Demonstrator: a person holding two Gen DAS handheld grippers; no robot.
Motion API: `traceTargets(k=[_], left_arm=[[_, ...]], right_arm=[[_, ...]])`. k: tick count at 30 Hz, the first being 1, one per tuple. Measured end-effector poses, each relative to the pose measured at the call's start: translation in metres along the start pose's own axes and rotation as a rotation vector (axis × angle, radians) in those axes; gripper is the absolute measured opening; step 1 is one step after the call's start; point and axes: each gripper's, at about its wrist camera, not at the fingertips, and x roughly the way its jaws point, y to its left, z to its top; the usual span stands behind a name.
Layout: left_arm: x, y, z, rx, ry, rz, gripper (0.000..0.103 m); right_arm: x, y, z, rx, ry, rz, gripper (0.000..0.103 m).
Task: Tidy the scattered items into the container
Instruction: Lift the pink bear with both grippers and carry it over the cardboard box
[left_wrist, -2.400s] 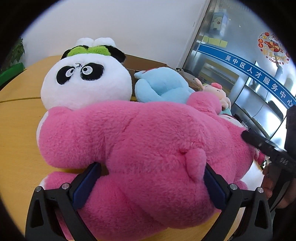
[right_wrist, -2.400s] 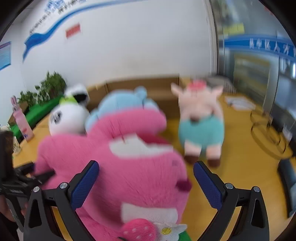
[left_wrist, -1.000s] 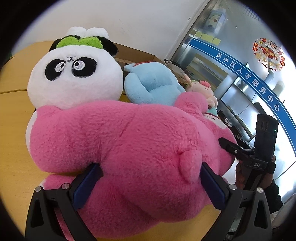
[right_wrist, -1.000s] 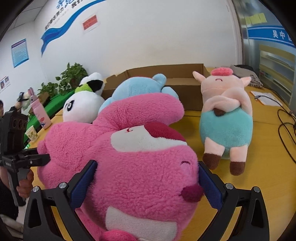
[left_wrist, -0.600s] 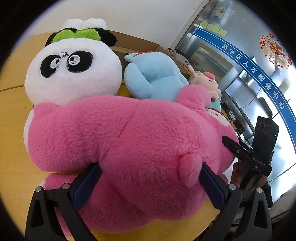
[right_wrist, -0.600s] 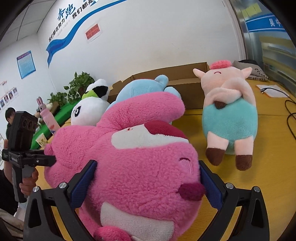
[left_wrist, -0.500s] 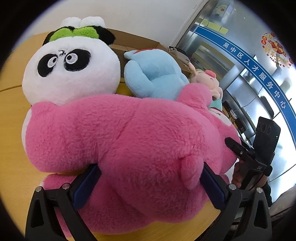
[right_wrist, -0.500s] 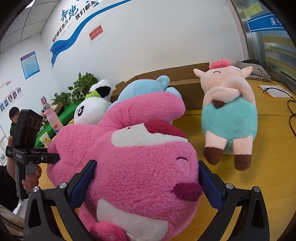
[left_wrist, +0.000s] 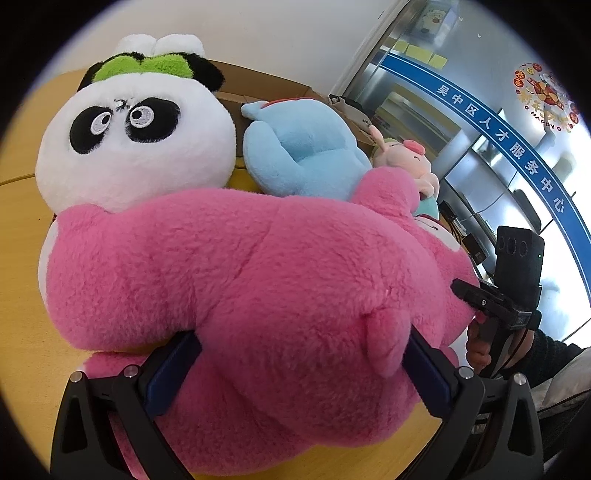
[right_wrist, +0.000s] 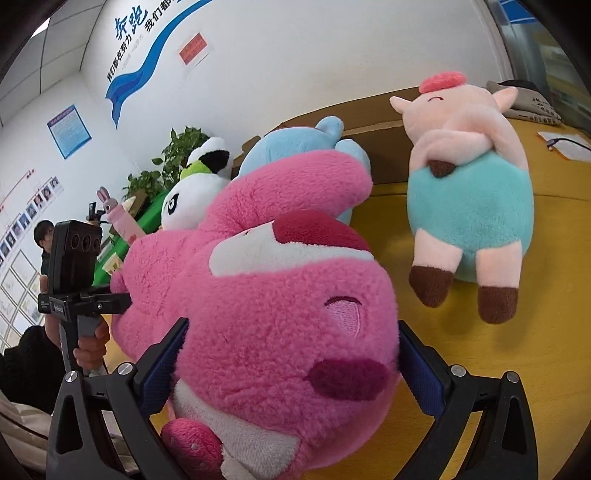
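A big pink plush bear (left_wrist: 258, 273) lies across the yellow table. My left gripper (left_wrist: 301, 354) is shut on its rear body, the blue pads pressed into the fur. My right gripper (right_wrist: 291, 345) is shut on its head (right_wrist: 280, 332). The bear hangs tilted between both grippers, slightly off the table. Behind it are a panda plush (left_wrist: 136, 136), a light blue plush (left_wrist: 306, 158) and a pig plush in teal pants (right_wrist: 469, 206). An open cardboard box (right_wrist: 380, 147) stands behind the toys.
The yellow table (right_wrist: 517, 369) stretches to the right of the bear. A cloth bag (right_wrist: 532, 103) and a paper with a cable (right_wrist: 565, 142) lie at its far right. Green plants (right_wrist: 177, 158) and a pink bottle (right_wrist: 123, 218) stand at the far left.
Both grippers keep their hold on the pink bear. The bear has risen and tilted, and both views have rolled slightly.
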Motion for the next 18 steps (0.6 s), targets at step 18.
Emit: traceTargets(k=[18], left_arm=[[-0.087, -0.010, 0.025, 0.038, -0.099, -0.042, 0.069]], right_arm=[[-0.037, 0.089, 0.050, -0.093, -0.041, -0.098, 0.079]])
